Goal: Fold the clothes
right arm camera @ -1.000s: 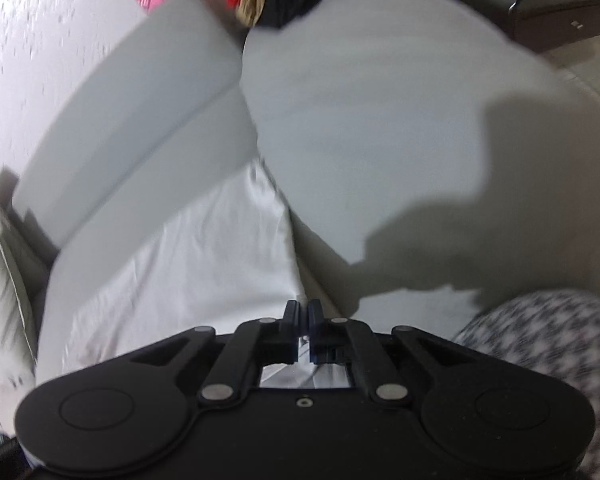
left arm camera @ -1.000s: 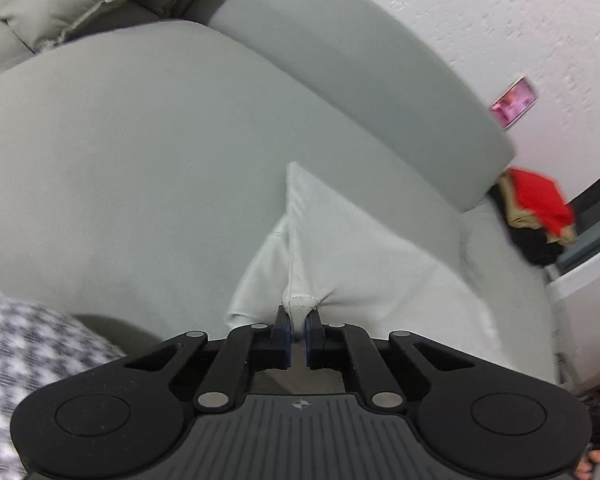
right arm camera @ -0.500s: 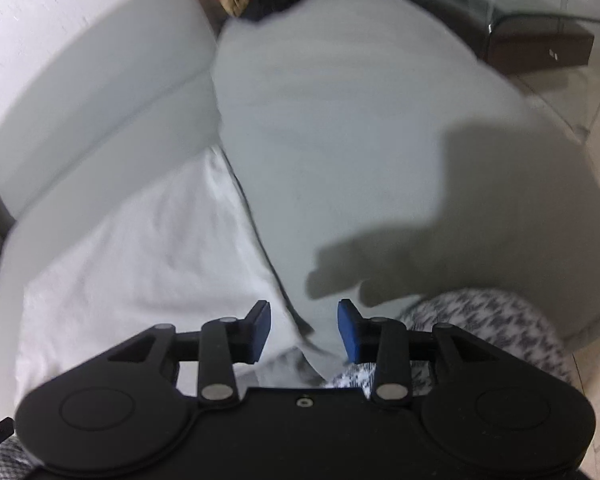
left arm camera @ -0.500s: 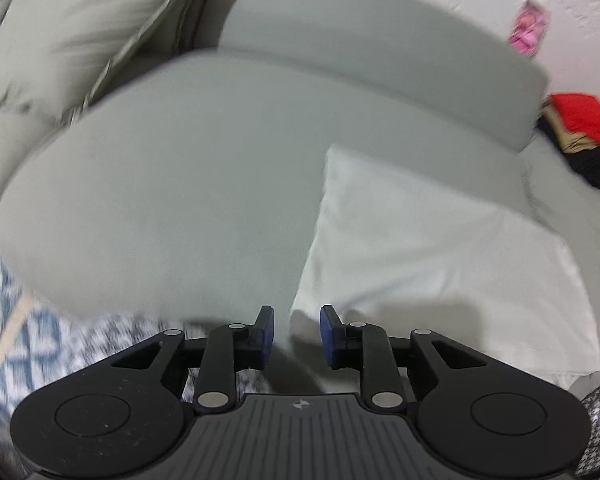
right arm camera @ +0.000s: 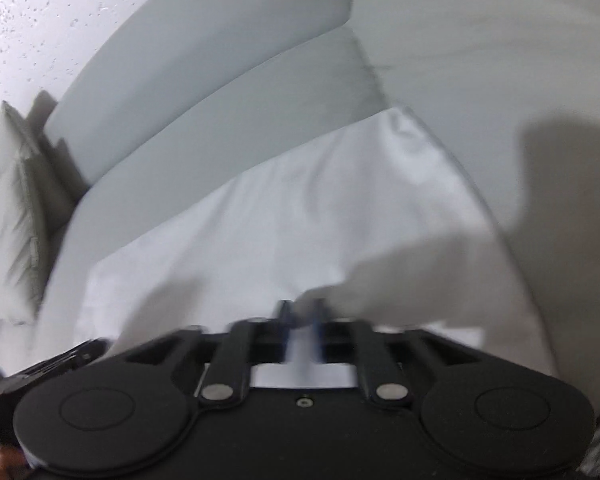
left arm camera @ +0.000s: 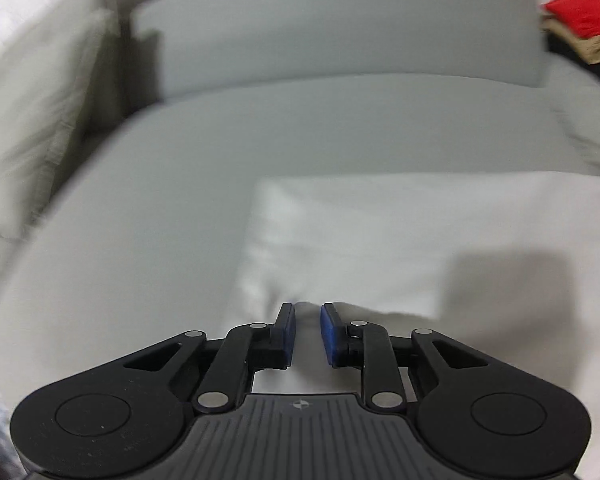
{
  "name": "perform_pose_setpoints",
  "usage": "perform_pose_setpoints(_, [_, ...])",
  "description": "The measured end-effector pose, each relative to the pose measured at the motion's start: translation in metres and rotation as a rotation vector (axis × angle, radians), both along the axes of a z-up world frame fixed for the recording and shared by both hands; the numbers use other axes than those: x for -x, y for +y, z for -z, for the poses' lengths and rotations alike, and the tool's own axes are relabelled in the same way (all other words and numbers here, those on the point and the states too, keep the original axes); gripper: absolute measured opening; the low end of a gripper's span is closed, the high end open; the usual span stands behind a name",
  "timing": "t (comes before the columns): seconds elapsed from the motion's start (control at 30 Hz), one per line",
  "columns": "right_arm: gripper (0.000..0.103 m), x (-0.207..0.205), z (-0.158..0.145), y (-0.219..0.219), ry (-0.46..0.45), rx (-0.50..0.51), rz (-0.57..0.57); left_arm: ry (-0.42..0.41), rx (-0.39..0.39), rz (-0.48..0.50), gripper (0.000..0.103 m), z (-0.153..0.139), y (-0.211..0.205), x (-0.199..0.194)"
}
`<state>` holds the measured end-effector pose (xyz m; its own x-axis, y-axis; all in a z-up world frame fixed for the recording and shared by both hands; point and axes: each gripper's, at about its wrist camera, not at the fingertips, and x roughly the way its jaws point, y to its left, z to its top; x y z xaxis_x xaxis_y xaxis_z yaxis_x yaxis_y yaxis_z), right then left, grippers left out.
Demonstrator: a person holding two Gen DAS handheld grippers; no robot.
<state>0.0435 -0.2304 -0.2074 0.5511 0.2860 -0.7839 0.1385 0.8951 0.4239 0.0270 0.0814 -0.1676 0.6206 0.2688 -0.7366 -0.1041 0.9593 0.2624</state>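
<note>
1 smooth white cloth, rectangular, flat.

Bare sofa seat left of the white cloth; backrest behind, pillow far left.

Left black two-finger gripper, shut on a fabric corner a second ago then opened off the edge, now parted over the folded white cloth, right black gripper, wide half a second ago, now narrower over that cloth, blurred
</note>
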Motion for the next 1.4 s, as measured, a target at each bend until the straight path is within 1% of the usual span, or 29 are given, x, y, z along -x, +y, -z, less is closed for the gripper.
perform_pose_setpoints(0.03, [0.000, 0.000, 0.000, -0.006, 0.000, 0.060, 0.028, 0.005, -0.061, -0.030, 0.023, 0.001, 0.007, -0.002])
perform_pose_setpoints(0.07, [0.003, -0.001, 0.000, -0.014, 0.008, 0.121, 0.061, 0.017, -0.088, -0.057, 0.017, 0.002, 0.016, -0.004])
perform_pose_setpoints(0.1, [0.005, -0.002, 0.001, -0.025, 0.022, 0.149, 0.088, 0.032, -0.090, -0.083, 0.015, 0.002, 0.026, -0.006])
perform_pose_setpoints(0.13, [0.005, -0.003, -0.001, -0.034, 0.026, 0.124, 0.104, 0.031, -0.061, -0.093, 0.013, -0.002, 0.034, -0.006])
perform_pose_setpoints(0.17, [0.005, -0.004, -0.003, -0.044, 0.028, 0.088, 0.118, 0.015, -0.005, -0.090, 0.014, -0.009, 0.041, -0.004])
perform_pose_setpoints(0.2, [0.008, -0.005, -0.005, -0.053, 0.030, 0.052, 0.132, -0.015, 0.029, -0.066, 0.015, -0.017, 0.042, -0.001])
perform_pose_setpoints(0.23, [0.012, -0.006, -0.007, -0.062, 0.032, 0.017, 0.146, -0.057, 0.043, -0.025, 0.015, -0.026, 0.037, 0.002])
perform_pose_setpoints(0.27, [0.022, -0.006, -0.012, -0.066, 0.004, 0.000, 0.147, -0.088, 0.066, 0.024, 0.020, -0.034, 0.032, 0.005])
perform_pose_setpoints(0.3, [0.032, -0.010, -0.016, -0.067, -0.027, -0.005, 0.143, -0.105, 0.108, 0.074, 0.022, -0.041, 0.027, 0.004])
perform_pose_setpoints(0.37, [0.037, -0.025, -0.020, -0.071, -0.070, -0.006, 0.135, -0.117, 0.216, 0.147, 0.028, -0.049, 0.022, -0.007])
perform_pose_setpoints(0.4, [0.037, -0.036, -0.019, -0.074, -0.079, -0.002, 0.131, -0.117, 0.243, 0.171, 0.028, -0.049, 0.018, -0.016])
perform_pose_setpoints(0.43, [0.037, -0.047, -0.018, -0.077, -0.087, 0.002, 0.128, -0.114, 0.245, 0.187, 0.028, -0.047, 0.014, -0.026])
perform_pose_setpoints(0.53, [0.035, -0.087, -0.004, -0.081, -0.051, -0.007, 0.161, -0.080, 0.216, 0.183, 0.026, -0.031, 0.009, -0.059])
perform_pose_setpoints(0.57, [0.031, -0.097, -0.001, -0.083, -0.038, -0.014, 0.171, -0.062, 0.234, 0.156, 0.025, -0.024, 0.013, -0.068])
perform_pose_setpoints(0.6, [0.029, -0.104, 0.002, -0.079, -0.032, -0.022, 0.177, -0.042, 0.262, 0.120, 0.022, -0.017, 0.018, -0.074])
perform_pose_setpoints(0.67, [0.026, -0.116, 0.008, -0.073, -0.026, -0.036, 0.182, -0.005, 0.275, 0.052, 0.015, -0.006, 0.024, -0.079])
perform_pose_setpoints(0.7, [0.022, -0.117, 0.012, -0.073, -0.018, -0.041, 0.187, 0.012, 0.276, 0.019, 0.014, -0.002, 0.026, -0.080])
perform_pose_setpoints(0.77, [0.019, -0.116, 0.013, -0.077, -0.004, -0.063, 0.211, 0.017, 0.238, 0.002, 0.014, -0.001, 0.026, -0.080])
perform_pose_setpoints(0.83, [0.018, -0.118, 0.017, -0.079, 0.004, -0.081, 0.207, 0.016, 0.214, -0.010, 0.014, 0.000, 0.022, -0.080])
perform_pose_setpoints(0.97, [0.018, -0.117, 0.017, -0.073, 0.008, -0.085, 0.173, 0.014, 0.185, -0.041, 0.014, 0.002, 0.013, -0.081])
perform_pose_setpoints(1.03, [0.017, -0.117, 0.018, -0.071, 0.009, -0.088, 0.173, 0.014, 0.169, -0.053, 0.014, 0.002, 0.010, -0.080])
perform_pose_setpoints(1.07, [0.013, -0.117, 0.019, -0.070, 0.009, -0.090, 0.176, 0.015, 0.160, -0.053, 0.014, 0.001, 0.009, -0.079])
perform_pose_setpoints(1.1, [0.004, -0.117, 0.019, -0.070, 0.009, -0.092, 0.180, 0.018, 0.151, -0.053, 0.014, 0.001, 0.008, -0.079])
perform_pose_setpoints(1.17, [0.003, -0.116, 0.017, -0.068, -0.003, -0.068, 0.191, 0.008, 0.141, -0.064, 0.013, -0.001, 0.011, -0.078])
perform_pose_setpoints(1.2, [0.003, -0.114, 0.014, -0.067, -0.024, -0.034, 0.206, 0.002, 0.138, -0.072, 0.012, -0.002, 0.014, -0.078])
perform_pose_setpoints(1.23, [0.003, -0.110, 0.009, -0.066, -0.049, 0.004, 0.222, -0.005, 0.135, -0.080, 0.008, -0.004, 0.016, -0.077])
perform_pose_setpoints(1.4, [0.002, -0.101, 0.003, -0.056, -0.096, 0.144, 0.233, -0.039, 0.118, -0.118, 0.006, -0.011, 0.030, -0.075])
